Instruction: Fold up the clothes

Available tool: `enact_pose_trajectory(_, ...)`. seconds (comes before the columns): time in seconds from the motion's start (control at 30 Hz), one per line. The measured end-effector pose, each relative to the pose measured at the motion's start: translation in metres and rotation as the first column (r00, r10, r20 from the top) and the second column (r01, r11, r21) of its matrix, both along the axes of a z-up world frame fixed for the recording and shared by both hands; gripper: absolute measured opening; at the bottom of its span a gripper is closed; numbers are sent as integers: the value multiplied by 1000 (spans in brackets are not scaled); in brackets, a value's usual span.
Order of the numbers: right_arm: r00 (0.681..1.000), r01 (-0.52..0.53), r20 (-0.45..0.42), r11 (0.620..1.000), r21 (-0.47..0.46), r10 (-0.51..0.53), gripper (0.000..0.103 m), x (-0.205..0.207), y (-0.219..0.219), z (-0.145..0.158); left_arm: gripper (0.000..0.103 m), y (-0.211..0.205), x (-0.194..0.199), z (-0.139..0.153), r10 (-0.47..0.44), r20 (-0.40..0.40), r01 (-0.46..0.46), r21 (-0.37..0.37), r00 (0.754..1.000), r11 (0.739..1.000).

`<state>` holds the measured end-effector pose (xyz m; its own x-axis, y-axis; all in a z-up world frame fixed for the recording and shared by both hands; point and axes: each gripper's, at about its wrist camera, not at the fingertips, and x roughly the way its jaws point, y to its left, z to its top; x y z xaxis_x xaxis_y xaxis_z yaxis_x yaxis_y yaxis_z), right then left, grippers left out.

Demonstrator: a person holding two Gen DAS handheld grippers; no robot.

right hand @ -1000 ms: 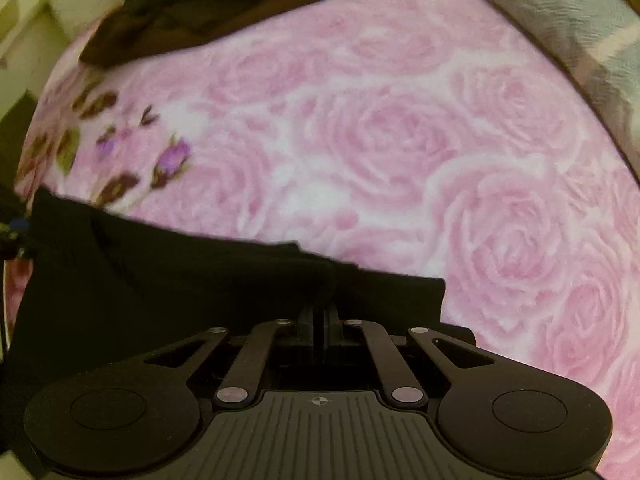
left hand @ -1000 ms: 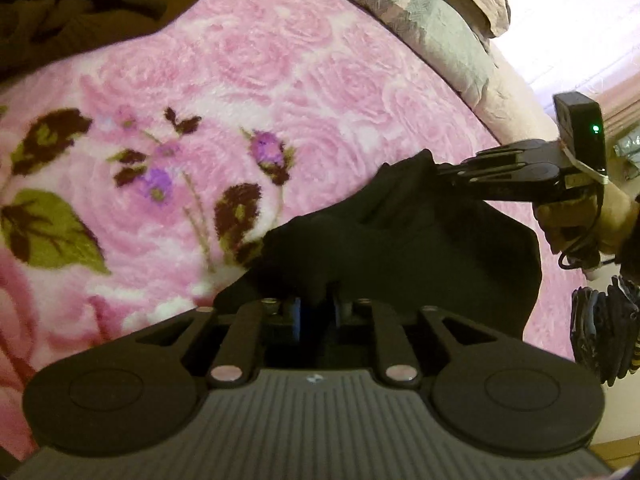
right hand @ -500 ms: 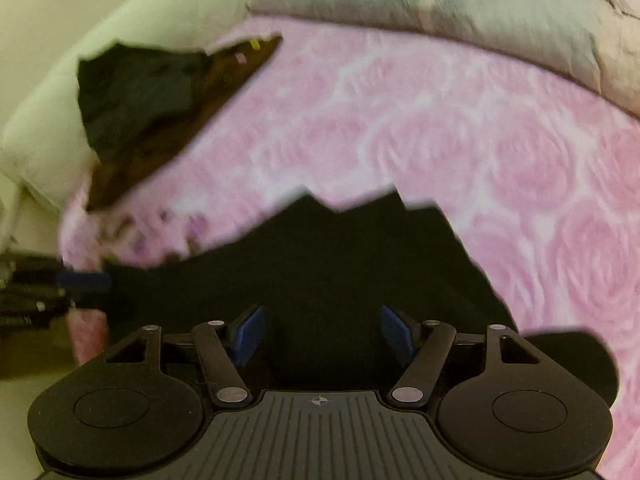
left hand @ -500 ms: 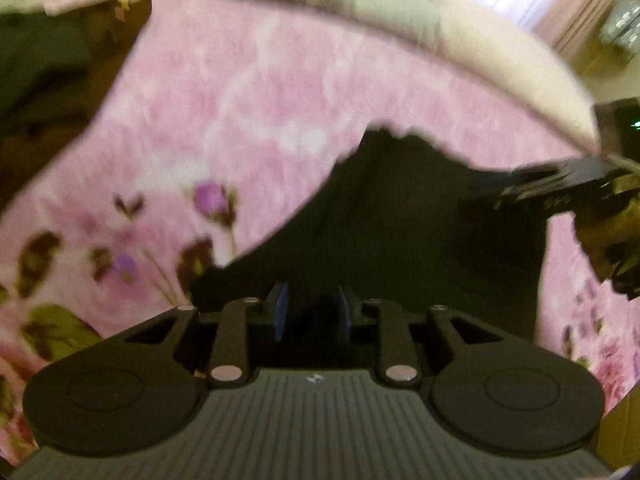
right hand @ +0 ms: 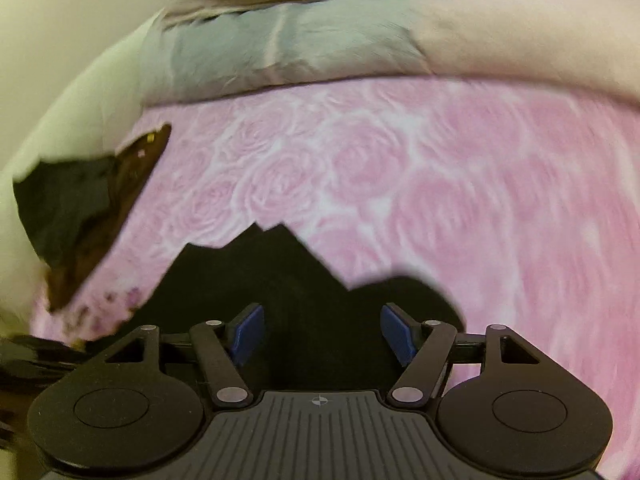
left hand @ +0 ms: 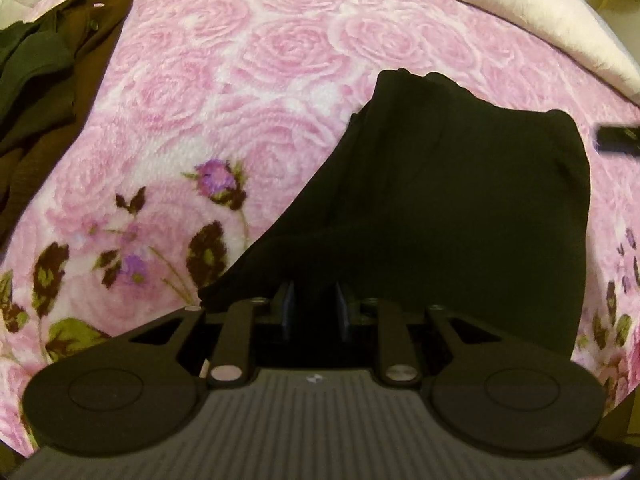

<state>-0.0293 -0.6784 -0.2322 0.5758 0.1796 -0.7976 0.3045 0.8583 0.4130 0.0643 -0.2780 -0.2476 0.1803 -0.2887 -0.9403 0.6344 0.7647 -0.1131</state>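
Observation:
A folded black garment [left hand: 452, 200] lies on the pink rose-patterned blanket [left hand: 256, 80]. My left gripper [left hand: 314, 312] sits at the garment's near edge with its blue pads a little apart and black cloth showing between them. My right gripper [right hand: 322, 334] is wide open above the garment's [right hand: 280, 280] near edge, its blue pads [right hand: 248, 332] clear of the cloth. The tip of the right gripper shows at the right edge of the left wrist view [left hand: 618, 140].
A heap of dark brown and dark green clothes [left hand: 44, 80] lies at the blanket's far left, also in the right wrist view [right hand: 84, 208]. Grey and cream bedding [right hand: 304, 44] runs along the blanket's far side.
Both grippers lowered the black garment onto the blanket and let go. The right gripper opened wide and drew back; the left gripper's pads parted a little.

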Motion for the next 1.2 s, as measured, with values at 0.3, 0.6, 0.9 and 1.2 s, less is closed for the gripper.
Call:
enact_pose_trajectory(0.3,989,78,-133,988,136,-59,95,-31,25,-40,20,0,-5,3,-6,21,6,7,1000,1000)
enact_pose_trajectory(0.6,987,132,-112,980,147,-116,95,-22,8,-51,27,12,-14,13,49,41,-48,-25,998,999)
enact_pose_trajectory(0.9,986,166,-62,967,192,-157,95,-17,-7,-59,66,76,-23,16,431,-167,-459,-211,887,863)
enact_pose_trajectory(1.2,971,235,-30,932,277,-236,95,-15,-13,-79,71,95,-9,-48,515,-404,-633,-252,756,732)
